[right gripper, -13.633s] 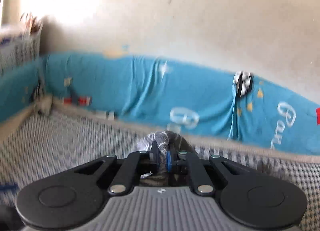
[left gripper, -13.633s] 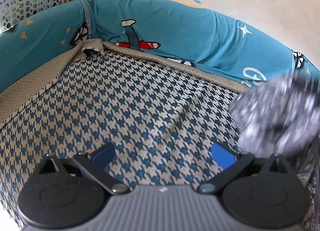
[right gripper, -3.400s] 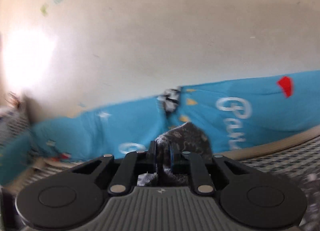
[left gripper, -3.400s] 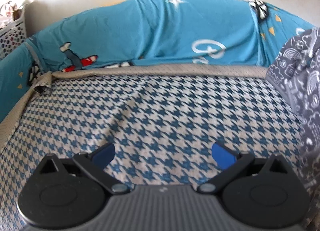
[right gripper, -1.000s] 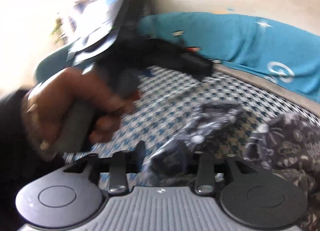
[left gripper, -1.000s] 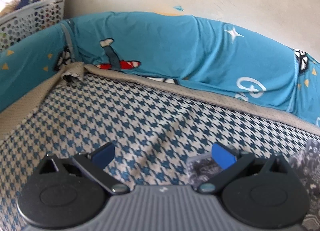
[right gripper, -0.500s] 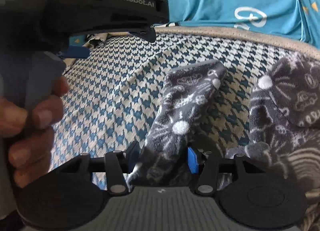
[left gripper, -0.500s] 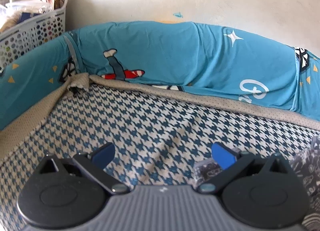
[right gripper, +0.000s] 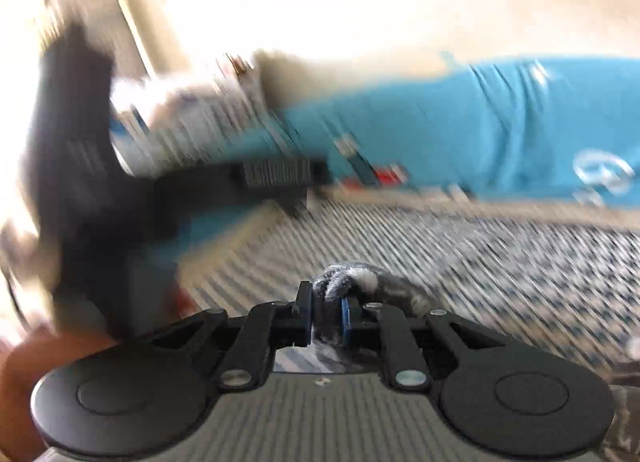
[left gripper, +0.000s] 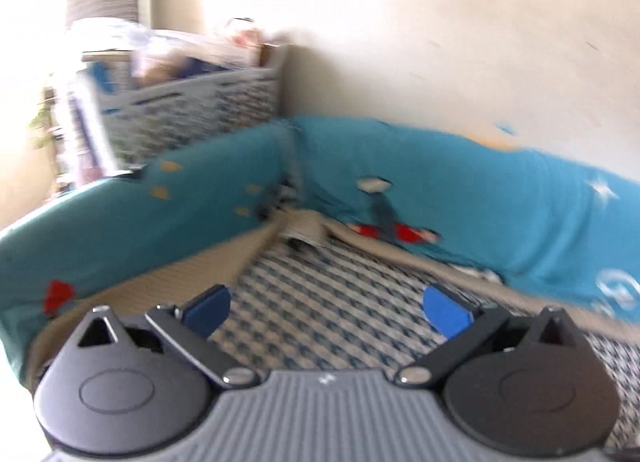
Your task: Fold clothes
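- The right gripper (right gripper: pixel 326 320) is clamped on a bunch of the grey patterned garment (right gripper: pixel 360 282); the 2 blue pads press it from both sides, and the cloth bulges out just in front of the tips.
- More of the same grey cloth seems to lie at the low right edge of the right wrist view, beside the tool body, but the blur makes it hard to be sure.
- The left gripper (left gripper: pixel 326 308) has its 2 fingers wide apart, with nothing between them. No part of the garment shows in the left wrist view.
- I judge the garment soft, fleecy and light. It will sag and bunch, not keep a shape, so a hold on 1 point lets the rest hang. For a fold, a hem or a corner is a better place to take, with the second tool on the matching corner.
- Ahead of both tools lies the houndstooth sheet (left gripper: pixel 332 302), blue and cream.
- Further ahead stands the teal padded bumper (left gripper: pixel 500 198) with printed figures.
- Beyond it to the left is a white perforated basket (left gripper: pixel 192 110), and behind all a pale wall (left gripper: pixel 440 42).
- To the left of the right tool, the left tool (right gripper: pixel 120 190) appears as a dark blurred shape.
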Demonstrator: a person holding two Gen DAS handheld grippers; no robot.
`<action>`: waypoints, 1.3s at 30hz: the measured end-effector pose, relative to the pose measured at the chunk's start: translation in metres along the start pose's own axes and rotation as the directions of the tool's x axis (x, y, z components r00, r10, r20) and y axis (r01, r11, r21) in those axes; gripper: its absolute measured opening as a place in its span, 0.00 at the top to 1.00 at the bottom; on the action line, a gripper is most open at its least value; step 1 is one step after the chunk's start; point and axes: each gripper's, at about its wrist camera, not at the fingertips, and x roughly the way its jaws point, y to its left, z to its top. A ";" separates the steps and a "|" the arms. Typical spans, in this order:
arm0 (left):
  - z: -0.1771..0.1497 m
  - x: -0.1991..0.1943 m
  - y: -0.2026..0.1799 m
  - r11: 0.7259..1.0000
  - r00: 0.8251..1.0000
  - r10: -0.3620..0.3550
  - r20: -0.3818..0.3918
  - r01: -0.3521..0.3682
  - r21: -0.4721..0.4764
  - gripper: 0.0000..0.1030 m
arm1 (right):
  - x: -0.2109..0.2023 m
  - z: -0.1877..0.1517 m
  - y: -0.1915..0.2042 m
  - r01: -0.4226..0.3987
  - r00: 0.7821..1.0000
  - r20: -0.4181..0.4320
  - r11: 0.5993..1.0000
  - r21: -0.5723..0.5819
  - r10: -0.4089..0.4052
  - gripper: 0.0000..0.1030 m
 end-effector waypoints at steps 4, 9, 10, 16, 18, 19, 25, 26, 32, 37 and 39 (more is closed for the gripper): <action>0.004 0.009 0.005 1.000 0.999 0.024 -0.038 -0.024 -0.011 0.00 | 0.000 0.002 -0.009 0.060 0.995 -0.080 0.998 0.015 -0.058 0.69; -0.001 0.005 -0.008 0.996 0.994 -0.086 -0.061 0.088 0.028 0.00 | -0.003 0.006 -0.023 0.139 0.976 -0.172 0.990 0.022 -0.133 0.66; -0.004 0.003 -0.011 0.991 0.990 -0.126 -0.071 0.129 0.034 0.00 | -0.013 0.008 -0.032 0.167 0.972 -0.168 0.986 0.012 -0.162 0.66; -0.030 -0.002 -0.045 0.933 0.928 -0.320 -0.193 0.344 0.106 0.00 | -0.084 0.021 -0.079 0.371 0.921 -0.104 0.927 -0.058 -0.376 0.45; -0.039 -0.003 -0.055 0.913 0.907 -0.355 -0.227 0.389 0.122 0.00 | -0.103 0.022 -0.098 0.437 0.892 -0.089 0.895 -0.088 -0.444 0.32; -0.043 -0.003 -0.059 0.902 0.893 -0.375 -0.250 0.413 0.125 0.00 | -0.109 0.022 -0.108 0.464 0.877 -0.086 0.880 -0.106 -0.473 0.26; -0.071 -0.003 -0.083 0.829 0.791 -0.469 -0.392 0.548 0.113 0.00 | -0.116 0.018 -0.144 0.525 0.830 -0.111 0.832 -0.176 -0.547 0.25; -0.075 -0.001 -0.085 0.822 0.776 -0.475 -0.415 0.559 0.105 0.00 | -0.114 0.017 -0.146 0.517 0.832 -0.117 0.835 -0.189 -0.542 0.25; -0.093 0.003 -0.097 0.794 0.730 -0.477 -0.489 0.597 0.117 0.00 | -0.077 0.004 -0.150 0.483 0.817 -0.155 0.806 -0.342 -0.556 0.25; -0.110 0.003 -0.110 0.761 0.694 -0.466 -0.548 0.631 0.152 0.00 | -0.056 -0.007 -0.153 0.493 0.784 -0.173 0.766 -0.412 -0.597 0.29; -0.118 0.003 -0.116 0.745 0.682 -0.460 -0.568 0.645 0.170 0.00 | -0.053 -0.009 -0.155 0.505 0.772 -0.170 0.753 -0.421 -0.613 0.46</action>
